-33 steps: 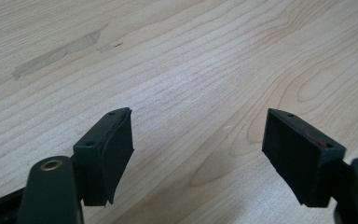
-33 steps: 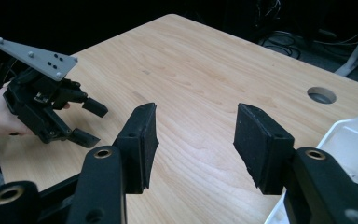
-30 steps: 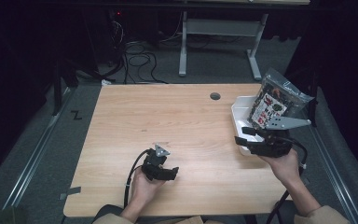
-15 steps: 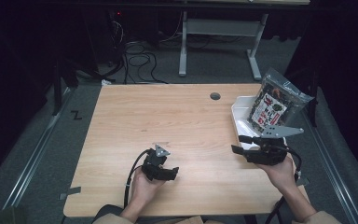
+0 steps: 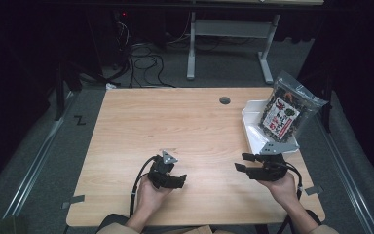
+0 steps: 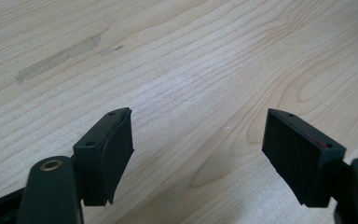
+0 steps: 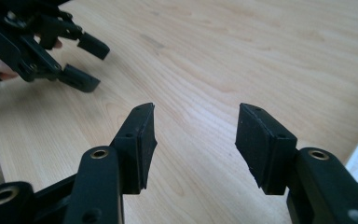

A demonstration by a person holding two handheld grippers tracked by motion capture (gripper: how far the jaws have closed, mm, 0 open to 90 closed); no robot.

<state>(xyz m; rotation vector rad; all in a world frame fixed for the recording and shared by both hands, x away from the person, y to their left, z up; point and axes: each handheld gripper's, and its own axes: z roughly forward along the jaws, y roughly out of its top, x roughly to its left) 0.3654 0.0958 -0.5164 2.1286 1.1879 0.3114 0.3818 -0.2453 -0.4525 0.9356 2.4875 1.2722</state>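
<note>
One light wooden rectangular worktop (image 5: pixel 195 126), with one round cable hole (image 5: pixel 224 100) toward its far edge, well beyond both tongs.

One white rectangular plastic tray (image 5: pixel 251 127) lies at the worktop's right edge, just beyond the right tongs. It holds one clear plastic packet with a dark filling and a red-and-white label (image 5: pixel 288 113), leaning upright inside it.

Two black two-jaw tongs, one per hand. The left tongs (image 6: pixel 198 154) are released, jaws wide apart, nothing between them, bare wood beneath; in the high view they sit low over the near edge. The right tongs (image 7: pixel 196 140) are likewise released, jaws moderately apart and empty, over bare worktop just short of the tray and pointing toward the left tongs. Neither touches the packet.
</note>
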